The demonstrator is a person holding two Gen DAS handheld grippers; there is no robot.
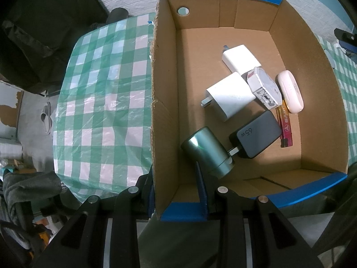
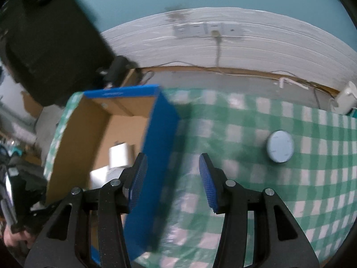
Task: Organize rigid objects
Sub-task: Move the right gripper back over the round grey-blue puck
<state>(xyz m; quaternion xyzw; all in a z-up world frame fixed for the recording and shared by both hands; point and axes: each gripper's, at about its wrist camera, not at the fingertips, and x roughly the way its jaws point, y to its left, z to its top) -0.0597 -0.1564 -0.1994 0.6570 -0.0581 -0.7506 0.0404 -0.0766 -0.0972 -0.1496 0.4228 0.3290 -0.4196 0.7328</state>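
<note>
A cardboard box with blue outer sides (image 1: 165, 93) stands on the checked table. Inside lie two white chargers (image 1: 229, 99), a worn white adapter (image 1: 264, 89), a pale pink case (image 1: 290, 91), a dark 65W charger (image 1: 256, 136), a red lighter (image 1: 285, 129) and a green metal cylinder (image 1: 207, 151). My left gripper (image 1: 178, 192) is open, its fingers either side of the box's left wall, the right finger (image 1: 202, 192) beside the cylinder. My right gripper (image 2: 173, 181) is open and straddles the box's blue right wall (image 2: 156, 156). A round pale blue disc (image 2: 279, 146) lies on the table to its right.
The green and white checked tablecloth (image 1: 100, 111) covers the table. A white wall with sockets (image 2: 207, 30) and cables runs behind it. A dark bag or chair (image 1: 44, 33) stands at the far left. Clutter lies on the floor at the left.
</note>
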